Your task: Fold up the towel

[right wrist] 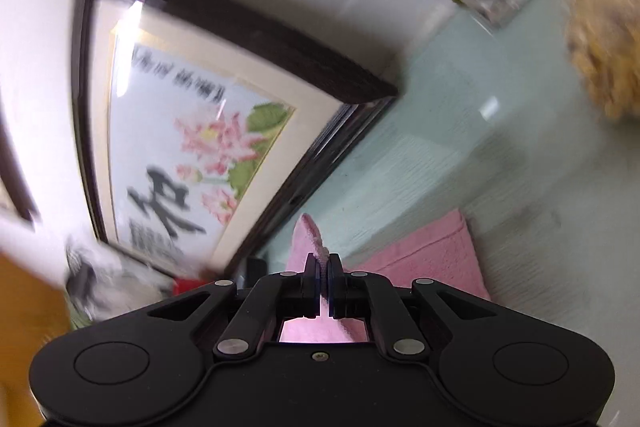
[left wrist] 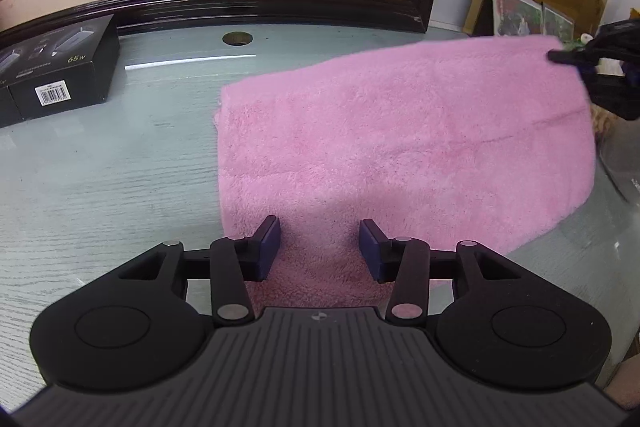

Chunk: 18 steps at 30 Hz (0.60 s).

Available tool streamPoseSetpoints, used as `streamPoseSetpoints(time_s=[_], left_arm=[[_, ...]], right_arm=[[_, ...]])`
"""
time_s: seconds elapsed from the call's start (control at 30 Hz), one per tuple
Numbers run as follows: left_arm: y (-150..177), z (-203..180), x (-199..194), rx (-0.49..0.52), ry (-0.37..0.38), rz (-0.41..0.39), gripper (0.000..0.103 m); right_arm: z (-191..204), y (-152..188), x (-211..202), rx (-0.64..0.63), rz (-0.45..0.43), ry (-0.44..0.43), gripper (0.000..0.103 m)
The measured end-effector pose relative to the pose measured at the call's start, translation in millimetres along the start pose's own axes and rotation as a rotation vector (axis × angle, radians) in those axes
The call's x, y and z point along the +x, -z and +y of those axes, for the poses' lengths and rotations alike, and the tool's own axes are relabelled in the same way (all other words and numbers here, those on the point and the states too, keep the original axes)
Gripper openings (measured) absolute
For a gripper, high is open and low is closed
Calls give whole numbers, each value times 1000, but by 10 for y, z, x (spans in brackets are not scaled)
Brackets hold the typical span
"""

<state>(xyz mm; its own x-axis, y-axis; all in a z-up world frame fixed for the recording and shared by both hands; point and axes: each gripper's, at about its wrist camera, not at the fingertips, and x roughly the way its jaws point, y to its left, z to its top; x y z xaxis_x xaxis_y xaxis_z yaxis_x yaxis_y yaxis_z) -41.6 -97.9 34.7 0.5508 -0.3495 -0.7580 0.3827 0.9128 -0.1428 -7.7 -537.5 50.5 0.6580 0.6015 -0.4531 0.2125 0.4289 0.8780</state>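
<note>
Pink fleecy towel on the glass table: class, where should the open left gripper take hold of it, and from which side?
Grip the near edge of the pink fleecy towel, coming in low from the near side. That edge lies flat between the open fingers of the left gripper, while the right gripper already pinches and lifts the far right corner.

Black claw (left wrist: 319, 245), blue pads (left wrist: 269, 239)

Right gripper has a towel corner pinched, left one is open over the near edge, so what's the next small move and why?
Probably close the left gripper on the pink towel's near edge: its jaws stand open over it, while the right gripper already pinches a far corner.
</note>
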Motion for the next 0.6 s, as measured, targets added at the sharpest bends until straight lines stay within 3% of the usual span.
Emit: streamPoseSetpoints(time_s=[0.07,0.17,0.23,0.3,0.4,0.53,0.6], left_arm=[[0,-23,-1,18,-11,2,43],[19,-21,-18,24,-24,0,43],[26,1,-31,11,-23,-2,43],[5,29,-40,-19,-18,-4,43],[-52,72,-42,-68,-15,-14,44],[-159,61,-19,-83,-3,-39,44],[-201,31,5,-70,4,-47,45]], right_arm=[[-81,-105,160,-4,11,149,10],[-171,-141,360,-77,4,467,12],[-177,-84,326,-105,-33,475,15],[-137,1,235,-132,-71,410,20],[56,192,156,-284,-117,364,21],[248,496,272,-439,-52,263,24],[307,670,431,-530,-9,281,25]])
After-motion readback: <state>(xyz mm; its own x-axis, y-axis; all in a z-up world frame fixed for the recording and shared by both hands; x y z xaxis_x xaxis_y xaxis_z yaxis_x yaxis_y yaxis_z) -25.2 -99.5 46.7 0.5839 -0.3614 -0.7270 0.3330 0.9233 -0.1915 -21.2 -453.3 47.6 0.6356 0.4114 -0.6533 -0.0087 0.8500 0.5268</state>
